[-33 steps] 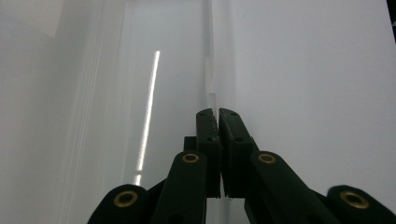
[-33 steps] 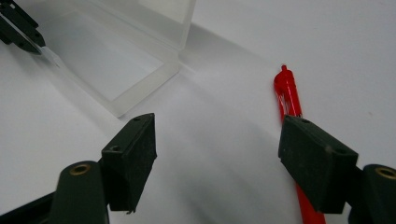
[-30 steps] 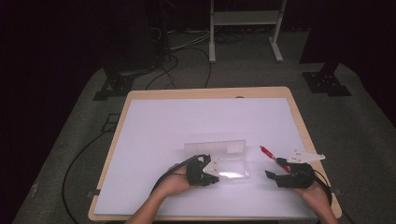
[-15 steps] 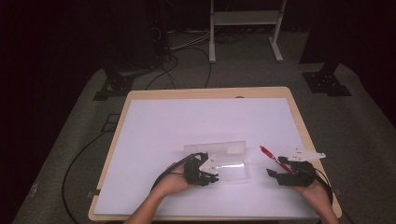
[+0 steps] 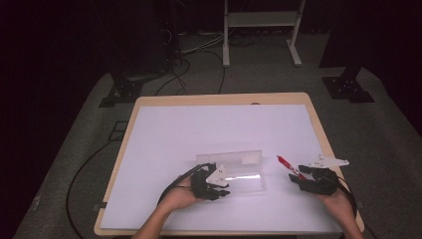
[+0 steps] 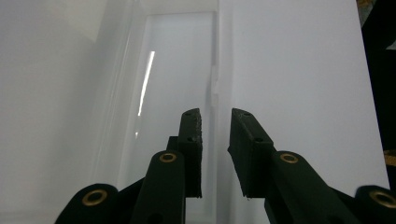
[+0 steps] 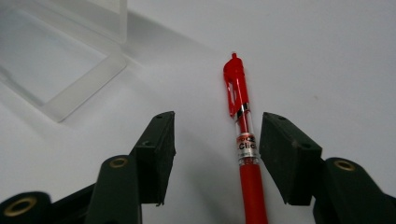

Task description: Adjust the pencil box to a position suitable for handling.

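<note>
1. High view: the white table [image 5: 199, 129] carried a clear plastic case [image 5: 238, 169] lying open near its front edge. My left gripper [image 5: 222, 188] sat at the case's left end. My right gripper [image 5: 297, 179] rested well to the right, with a red pen [image 5: 287, 165] just ahead of it, apart from the case.
2. Left gripper view: my left gripper [image 6: 215, 140] had its jaws narrowly parted, one on either side of the case's [image 6: 177, 65] thin edge wall. I could not tell whether the pads touched it.
3. Right gripper view: my right gripper [image 7: 217, 144] stood wide open, holding nothing. The pen [image 7: 243, 140] lay flat on the table between the jaws, nearer the right one, clicker end pointing away. A corner of the case [image 7: 79, 70] showed at upper left
</note>
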The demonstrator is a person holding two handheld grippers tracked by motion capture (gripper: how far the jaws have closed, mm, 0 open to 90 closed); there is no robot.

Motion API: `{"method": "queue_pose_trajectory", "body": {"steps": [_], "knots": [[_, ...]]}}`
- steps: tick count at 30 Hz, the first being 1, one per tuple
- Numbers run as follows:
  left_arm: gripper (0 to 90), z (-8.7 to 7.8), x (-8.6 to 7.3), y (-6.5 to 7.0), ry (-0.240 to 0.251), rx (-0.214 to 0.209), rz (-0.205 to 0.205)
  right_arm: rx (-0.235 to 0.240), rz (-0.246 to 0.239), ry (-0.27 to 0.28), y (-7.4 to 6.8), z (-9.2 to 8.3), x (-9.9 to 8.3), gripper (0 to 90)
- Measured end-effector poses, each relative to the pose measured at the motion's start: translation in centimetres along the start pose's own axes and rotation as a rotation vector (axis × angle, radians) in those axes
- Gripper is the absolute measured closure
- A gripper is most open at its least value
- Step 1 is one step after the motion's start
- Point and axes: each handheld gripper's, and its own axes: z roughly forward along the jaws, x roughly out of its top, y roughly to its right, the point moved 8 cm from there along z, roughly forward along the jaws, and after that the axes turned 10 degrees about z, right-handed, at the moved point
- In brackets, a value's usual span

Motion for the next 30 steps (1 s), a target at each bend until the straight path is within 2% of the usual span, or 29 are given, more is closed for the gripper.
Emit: {"method": "queue_pose_trajectory", "body": {"steps": [13, 15, 23, 30], "knots": [[69.5, -2.6, -1.5, -0.6, 0.037, 0.075, -0.06, -0.044, 0.02, -0.036, 1.2, 0.5, -0.2, 56.7], [68.8, -3.1, -1.8, -0.8, 0.042, 0.075, -0.072, -0.052, 0.025, -0.043, 1.5, 0.6, -0.2, 57.7], [65.6, -4.8, -2.6, -1.3, 0.058, 0.116, -0.097, -0.07, 0.025, -0.078, 1.8, 0.9, -0.5, 66.9], [63.2, -6.1, -4.0, -1.7, 0.063, 0.151, -0.138, -0.066, 0.023, -0.09, 2.0, 1.1, -0.5, 75.3]]}}
